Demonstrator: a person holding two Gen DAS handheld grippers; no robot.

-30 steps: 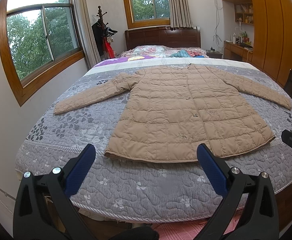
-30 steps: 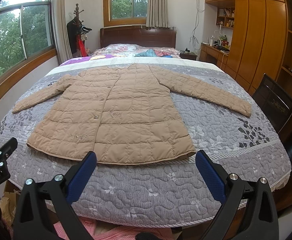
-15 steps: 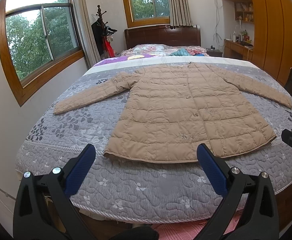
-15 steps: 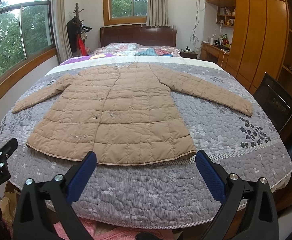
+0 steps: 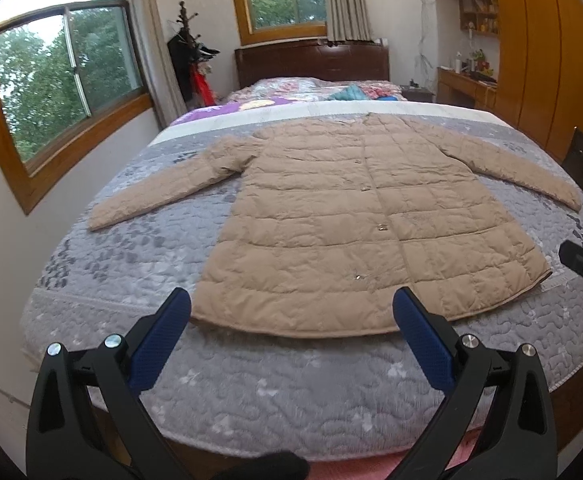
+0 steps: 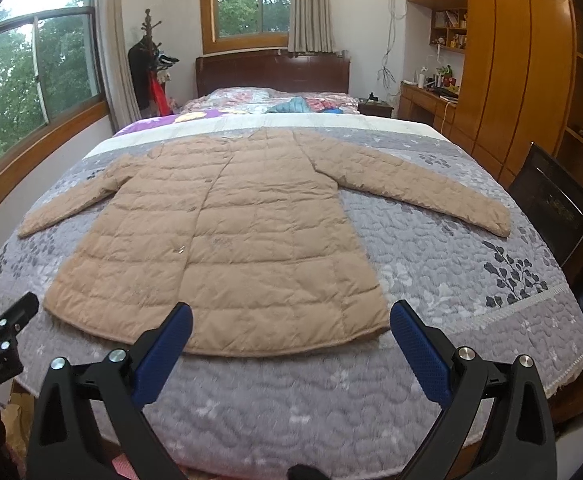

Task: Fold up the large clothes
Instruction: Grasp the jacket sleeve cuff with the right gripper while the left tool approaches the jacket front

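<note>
Grey quilted bed (image 5: 251,392), tan coat (image 5: 355,236) spread flat, left hand-held gripper (image 5: 291,312) and right hand-held gripper (image 6: 291,316) agape, handles cropped

A grey quilted bedspread (image 6: 431,264) with a leaf print covers the bed, and past it lie a purple floral sheet (image 6: 159,120) and a heap of colourful bedding (image 6: 291,104) against the dark wooden headboard (image 6: 271,74). Along the left wall is a wood-framed window (image 5: 63,76) showing green trees, with a coat stand (image 6: 149,68) hung with dark and red items in the corner, and a second curtained window (image 6: 251,4) above the headboard. On the right stand tall wooden wardrobes (image 6: 519,80), a cluttered desk (image 6: 427,96) with shelves above, and a dark chair (image 6: 551,204) beside the bed.
</note>
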